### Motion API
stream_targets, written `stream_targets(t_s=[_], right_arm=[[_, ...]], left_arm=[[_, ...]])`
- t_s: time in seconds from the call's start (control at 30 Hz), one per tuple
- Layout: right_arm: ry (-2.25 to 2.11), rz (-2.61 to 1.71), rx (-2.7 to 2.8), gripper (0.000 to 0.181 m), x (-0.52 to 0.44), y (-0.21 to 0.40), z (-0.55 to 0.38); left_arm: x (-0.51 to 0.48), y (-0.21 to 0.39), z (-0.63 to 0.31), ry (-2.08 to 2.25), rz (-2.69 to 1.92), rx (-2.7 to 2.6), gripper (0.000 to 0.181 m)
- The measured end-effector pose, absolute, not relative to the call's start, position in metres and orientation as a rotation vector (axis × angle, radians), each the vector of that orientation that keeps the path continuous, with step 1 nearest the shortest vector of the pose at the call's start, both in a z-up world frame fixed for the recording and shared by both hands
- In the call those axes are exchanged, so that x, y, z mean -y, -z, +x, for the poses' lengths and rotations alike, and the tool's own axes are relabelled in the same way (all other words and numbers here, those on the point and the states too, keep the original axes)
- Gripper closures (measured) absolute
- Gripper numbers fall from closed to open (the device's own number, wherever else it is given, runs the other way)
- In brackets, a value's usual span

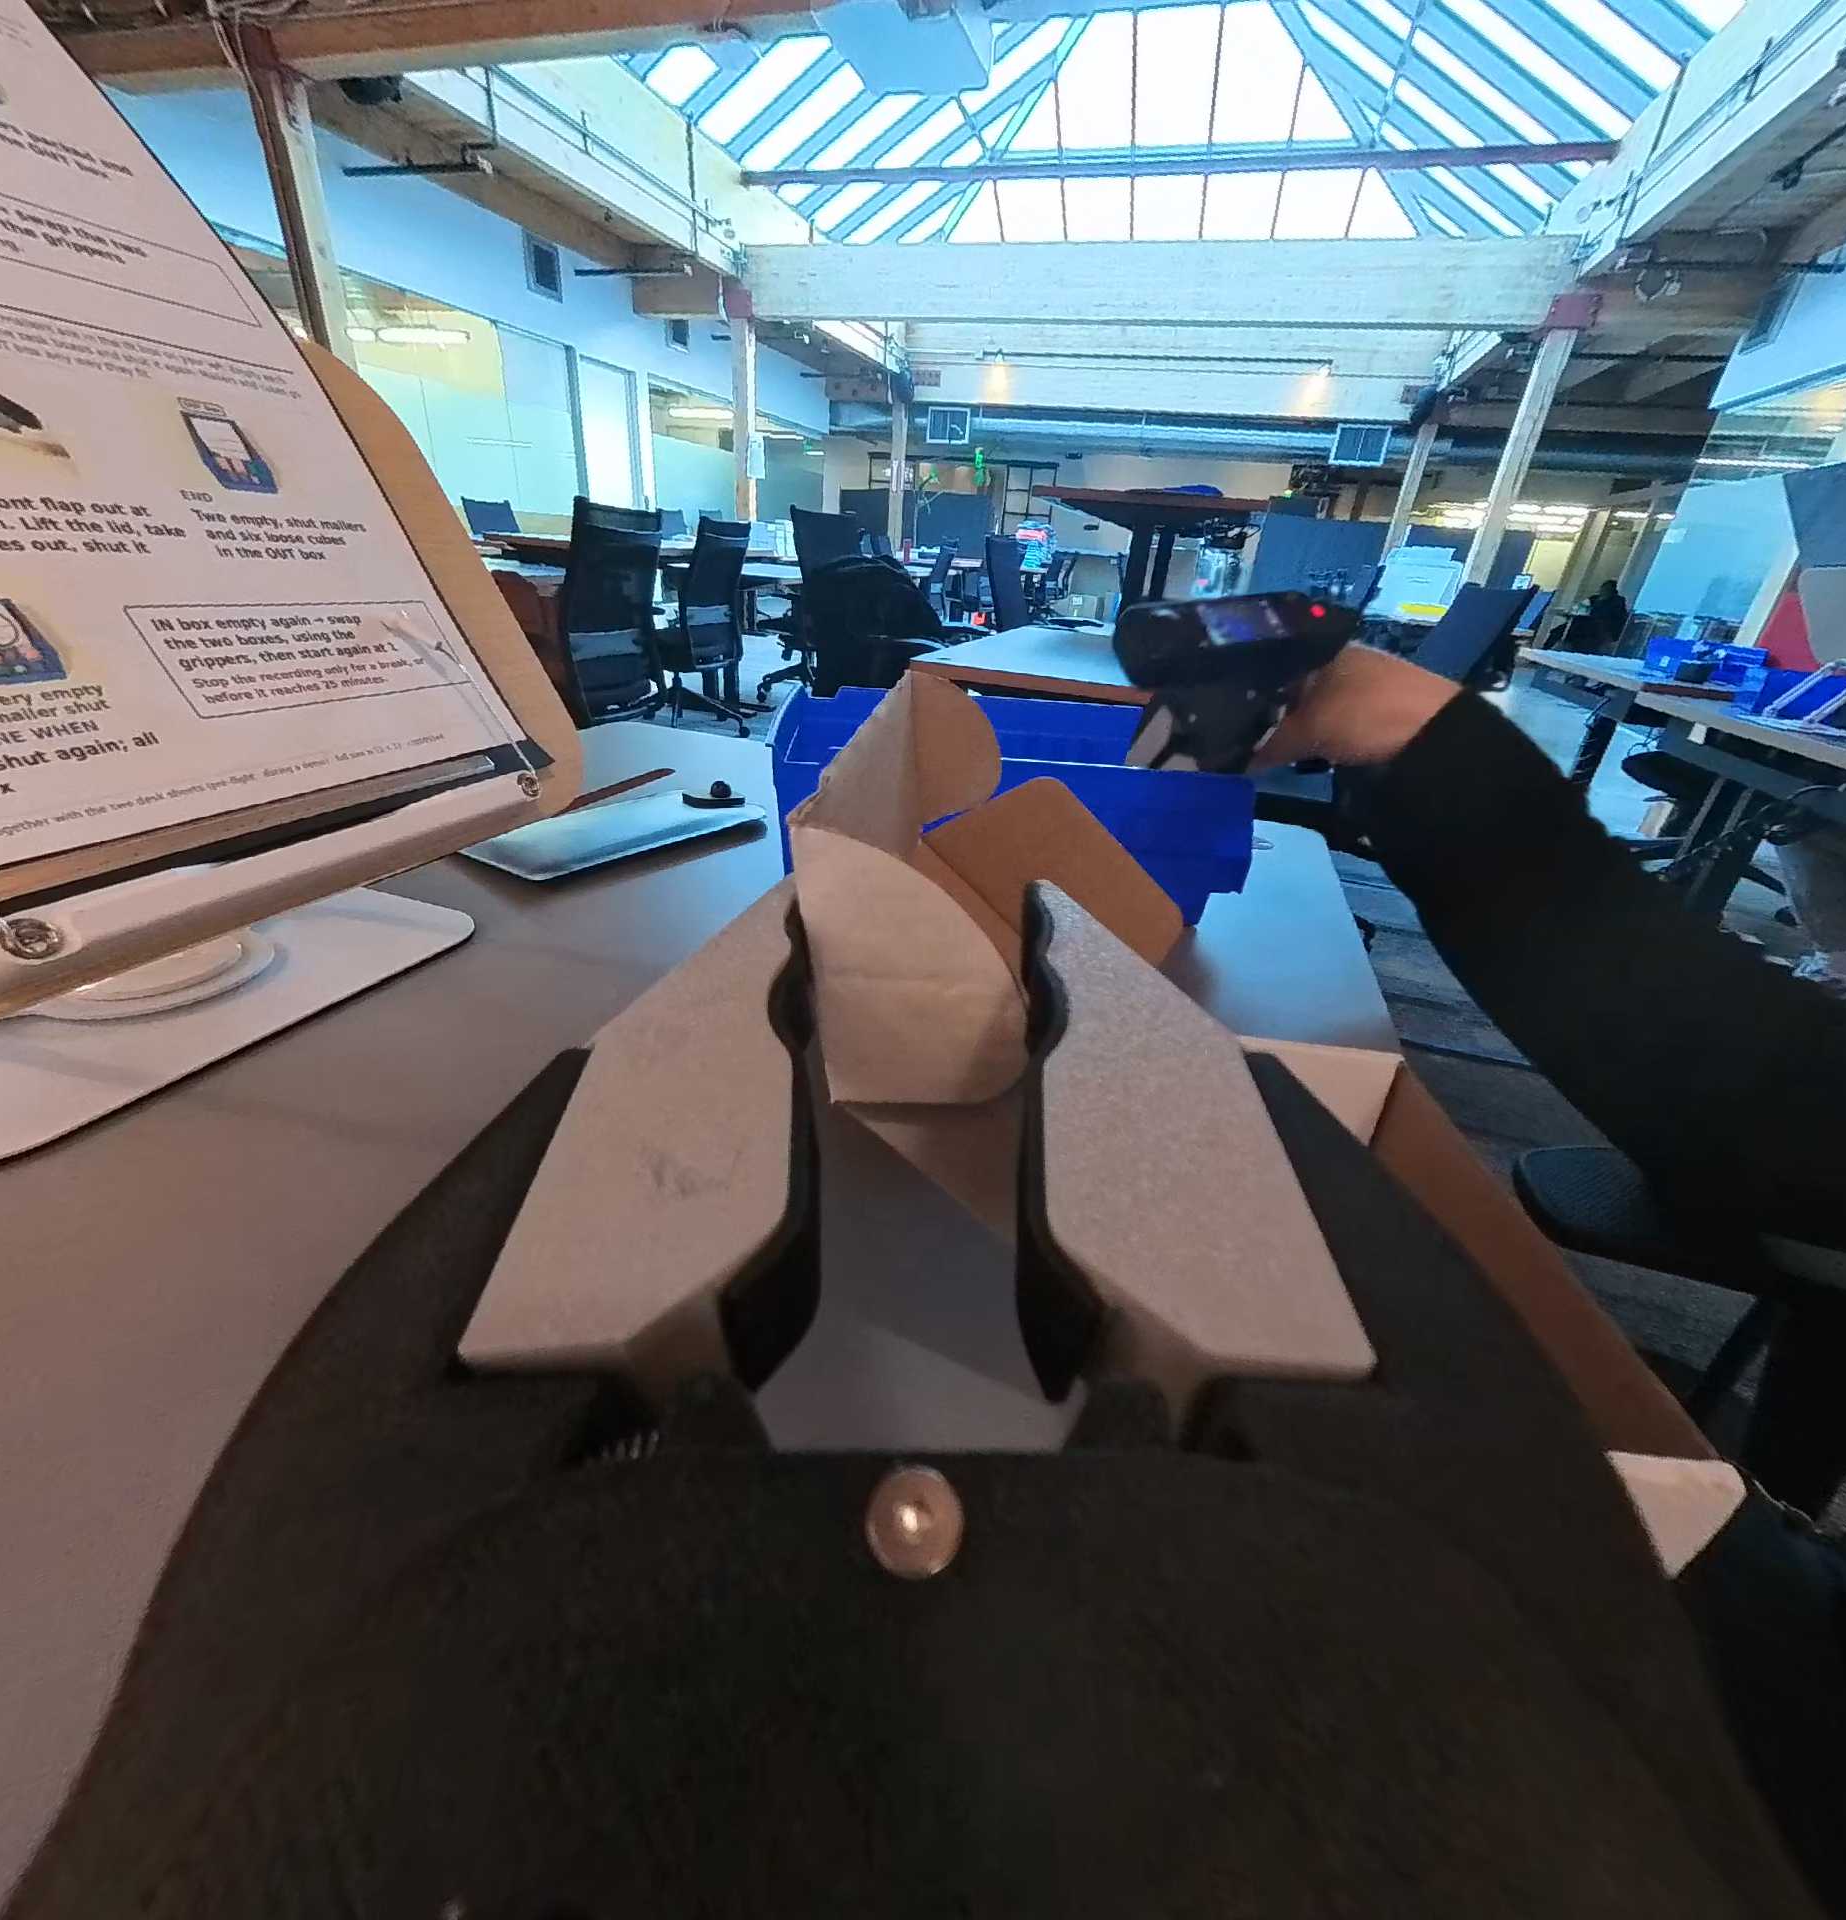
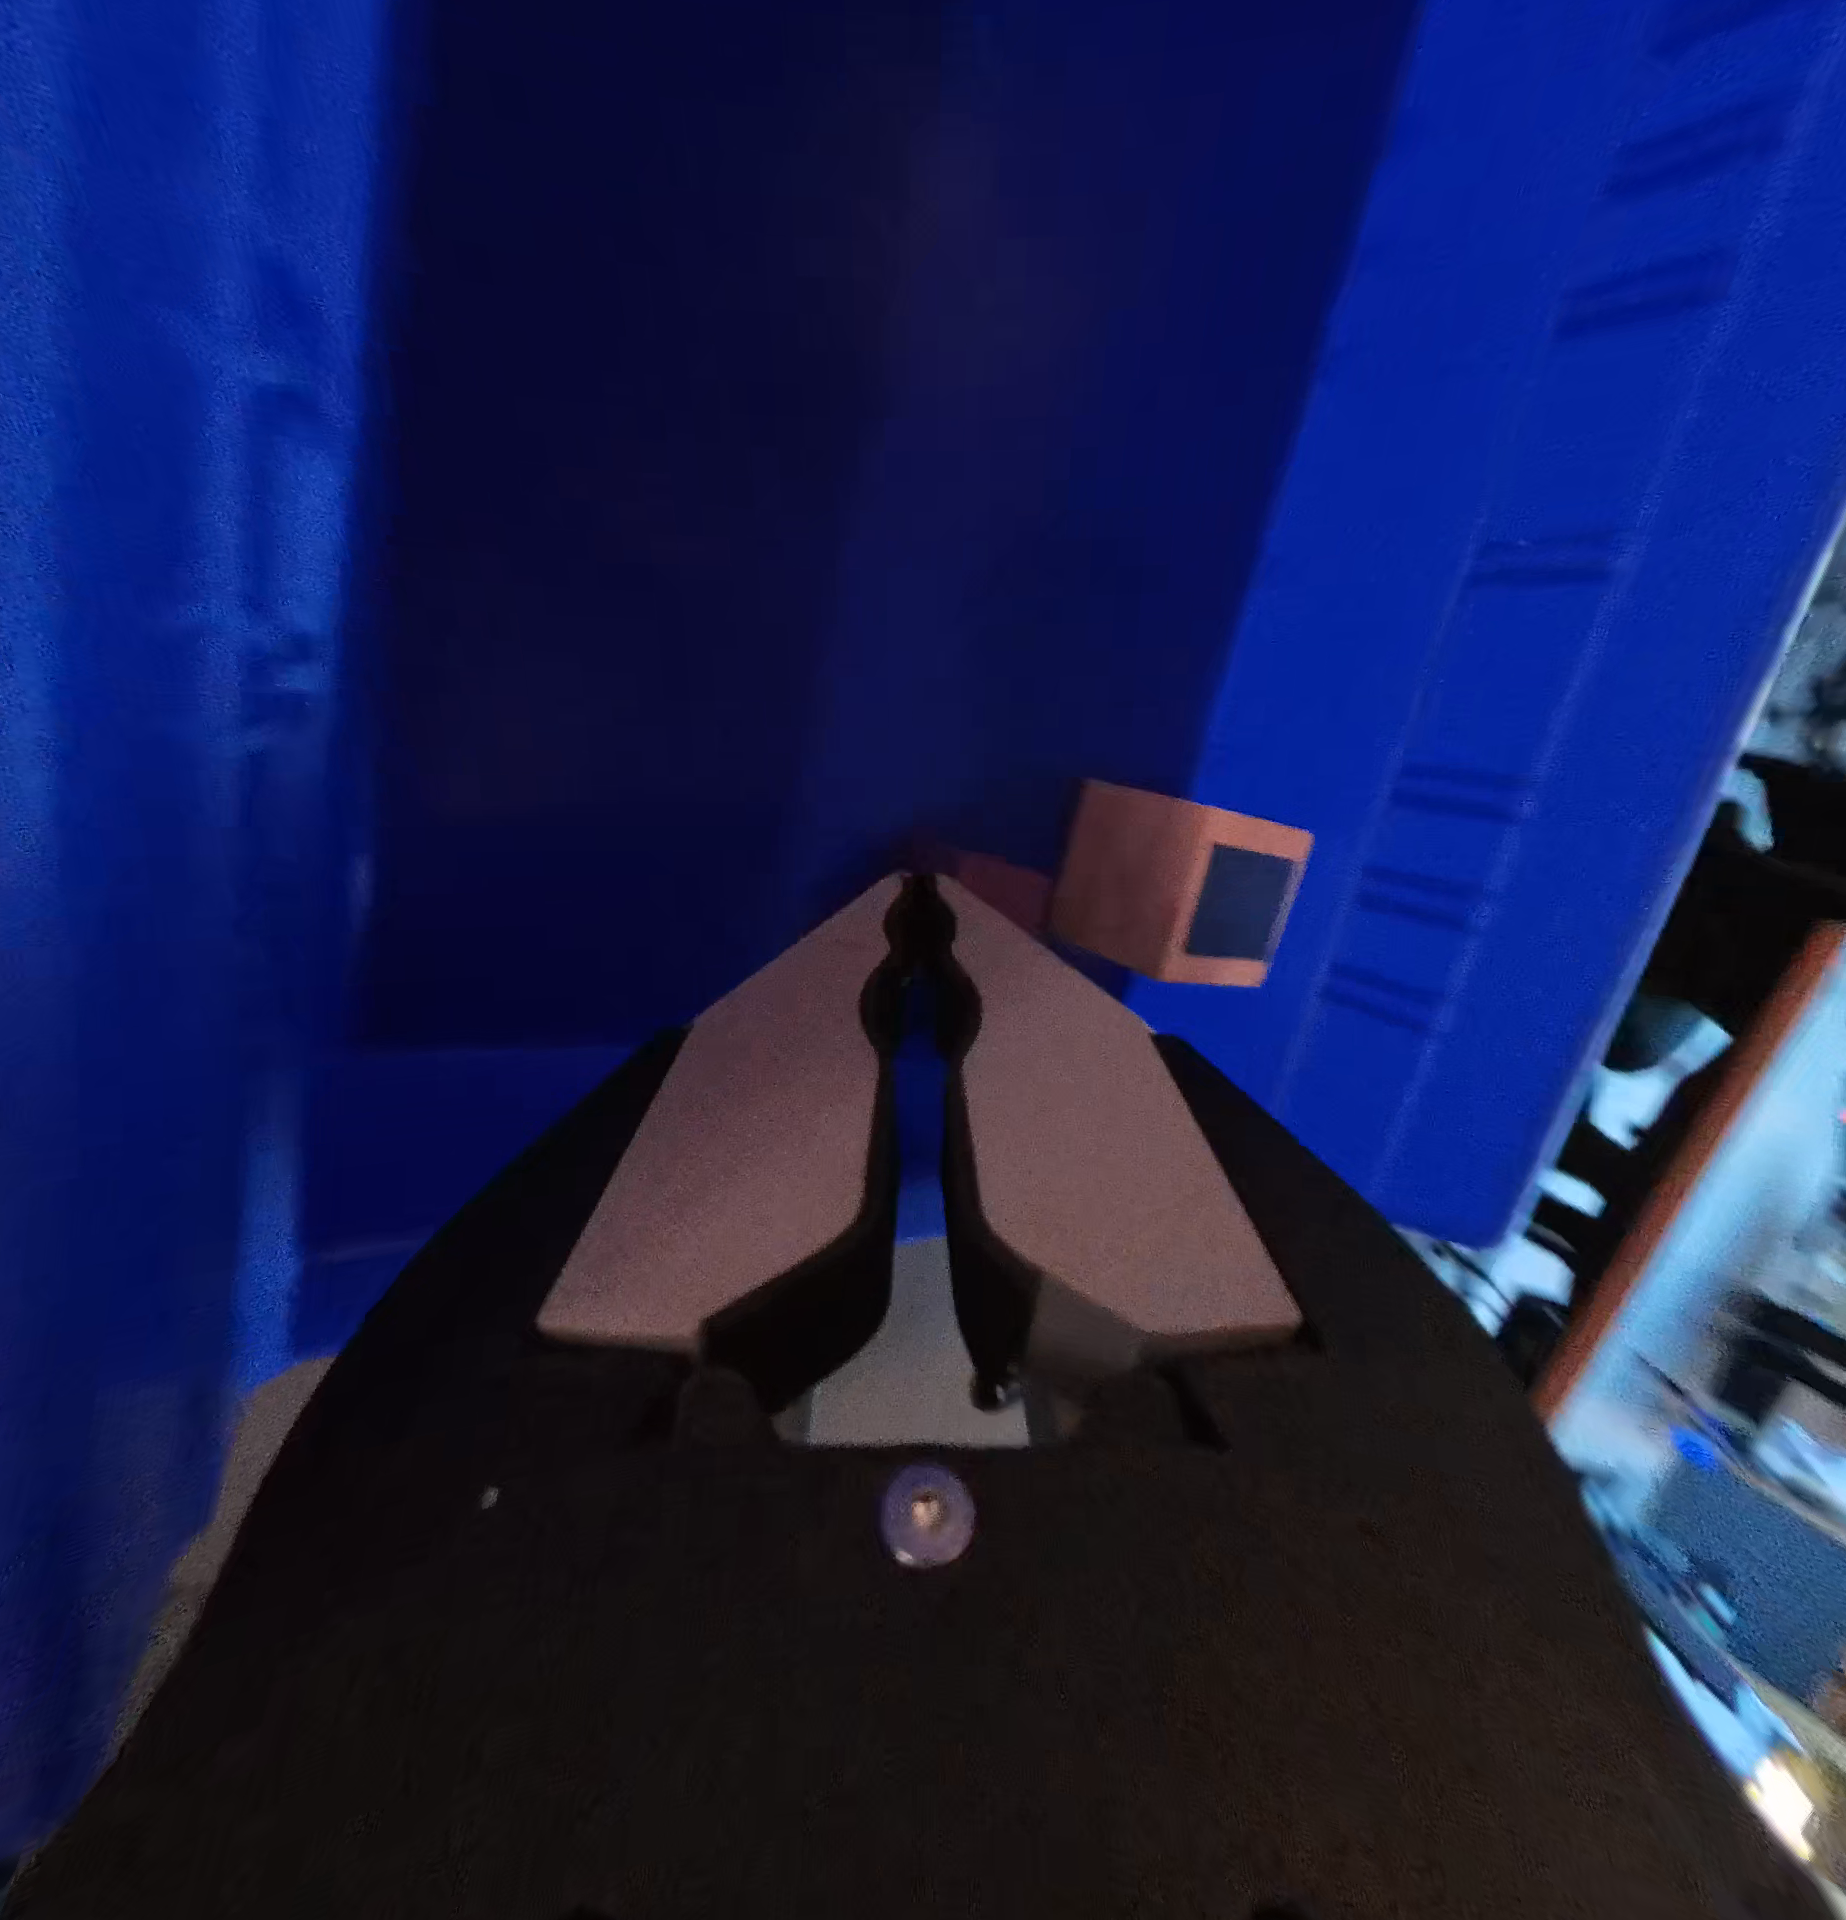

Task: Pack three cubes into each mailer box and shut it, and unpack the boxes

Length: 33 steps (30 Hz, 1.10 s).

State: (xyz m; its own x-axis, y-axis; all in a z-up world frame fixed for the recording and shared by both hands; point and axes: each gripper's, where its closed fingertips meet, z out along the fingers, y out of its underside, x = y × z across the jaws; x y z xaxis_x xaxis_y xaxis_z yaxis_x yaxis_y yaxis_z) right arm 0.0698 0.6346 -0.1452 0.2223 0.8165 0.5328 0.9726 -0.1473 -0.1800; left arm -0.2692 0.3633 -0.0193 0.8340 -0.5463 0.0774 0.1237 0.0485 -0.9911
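Note:
My left gripper (image 1: 917,920) is shut on a folded flap (image 1: 908,997) of the open mailer box (image 1: 1459,1236), which is white outside and brown inside and lies on the grey desk. My right gripper (image 2: 920,883) is shut and empty, with its fingertips touching, inside the blue bin (image 2: 628,520). A wooden cube (image 2: 1127,894) with a blue square on one face lies just right of its tips. A second cube (image 2: 1002,883) is mostly hidden behind the tips. In the left wrist view the right gripper (image 1: 1210,675), held by a hand in a black sleeve, dips into the blue bin (image 1: 1106,810).
An instruction sheet on a white stand (image 1: 171,520) fills the left of the desk. A flat grey pouch (image 1: 607,831) lies behind it. The desk ends to the right of the mailer, with a black chair (image 1: 1625,1226) below. Office desks and chairs stand beyond. The left gripper's tips are roughly 45 cm from the right gripper's. About 5 cm separates my right fingertips from the wooden cube (image 2: 1127,894).

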Motion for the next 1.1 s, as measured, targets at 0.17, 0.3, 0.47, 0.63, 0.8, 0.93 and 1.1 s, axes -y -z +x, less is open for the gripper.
stream_targets(t_s=[0.17,0.3,0.47,0.63,0.8,0.93,1.1], right_arm=[[0.509,-2.041,1.577,0.181,-0.653,0.145,0.077],[0.649,-1.999,1.328,0.181,-0.687,0.123,0.104],[0.358,-1.816,0.953,0.181,-0.691,0.045,0.098],[-0.245,-1.530,0.725,0.181,-0.643,-0.049,0.061],[-0.894,-1.163,0.851,0.133,-0.551,-0.108,0.005],[-1.319,-1.017,0.871,0.122,-0.508,-0.122,-0.030],[-1.590,-1.131,1.105,0.113,-0.475,-0.089,-0.085]], left_arm=[[-0.362,0.018,-0.271,0.527,-1.432,-0.355,0.144],[-0.362,0.017,-0.271,0.531,-1.430,-0.354,0.144],[-0.362,0.017,-0.270,0.526,-1.429,-0.360,0.143],[-0.363,0.018,-0.271,0.536,-1.432,-0.351,0.144],[-0.360,0.016,-0.271,0.595,-1.411,-0.344,0.143],[-0.356,0.012,-0.269,0.676,-1.381,-0.343,0.143],[-0.349,0.005,-0.268,0.832,-1.342,-0.334,0.143]])
